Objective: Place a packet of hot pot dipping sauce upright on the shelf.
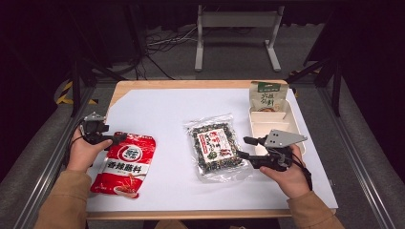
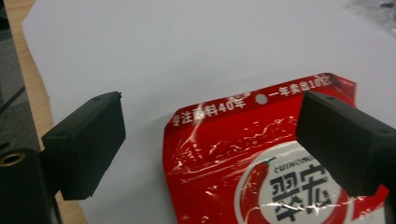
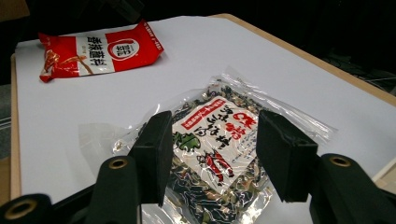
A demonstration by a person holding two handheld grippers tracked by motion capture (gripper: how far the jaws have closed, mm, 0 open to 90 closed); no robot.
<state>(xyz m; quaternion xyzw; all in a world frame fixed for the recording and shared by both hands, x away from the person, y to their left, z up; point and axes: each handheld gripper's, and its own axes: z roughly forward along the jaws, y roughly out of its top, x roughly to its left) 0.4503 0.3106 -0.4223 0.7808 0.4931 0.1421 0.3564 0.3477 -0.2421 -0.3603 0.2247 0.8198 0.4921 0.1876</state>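
Table (image 1: 157,107): white sheet over wood, packs lie flat on it.
Tray (image 1: 291,125): far right corner, green pouch (image 1: 267,98) leaning at its back.
Red pack (image 1: 125,164): L side, long axis runs near-to-far; top edge just right of L jaws.
Clear pack (image 1: 217,145): centre, just left of R jaws.
L gripper (image 1: 119,137): jaws apart, straddling red pack's top corner, no pinch yet.
R gripper (image 1: 242,147): jaws apart, aimed at clear pack's edge, nothing held.
Call: each hand nearer its own pack; L looks closest to a grab.

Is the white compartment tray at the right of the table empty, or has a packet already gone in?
Empty. In the high view the tray shows bare compartments; the green packet lies at its far end, the other packets on the table.
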